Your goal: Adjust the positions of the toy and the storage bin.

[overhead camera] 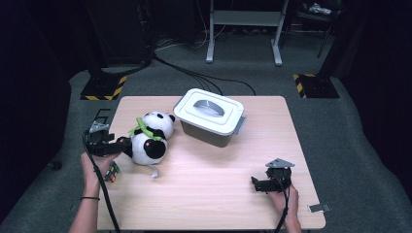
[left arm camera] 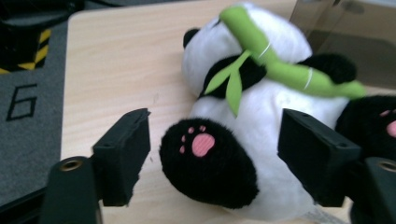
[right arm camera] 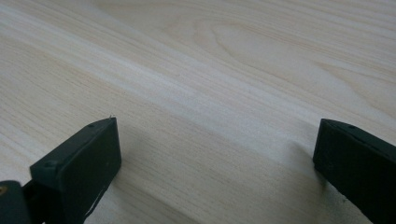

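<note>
The left tongs [overhead camera: 124, 144] lie level in the left hand [overhead camera: 94, 167], pointing across toward the right, jaws spread apart with nothing pressed between the pads. The right tongs [overhead camera: 256, 183], held low in the right hand [overhead camera: 286, 196], point left with jaws wide apart.

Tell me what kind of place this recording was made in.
Probably a lab or recording studio: a light wooden table on grey carpet, yellow-and-black hazard-striped stand bases, and black cables trailing across the floor.
</note>
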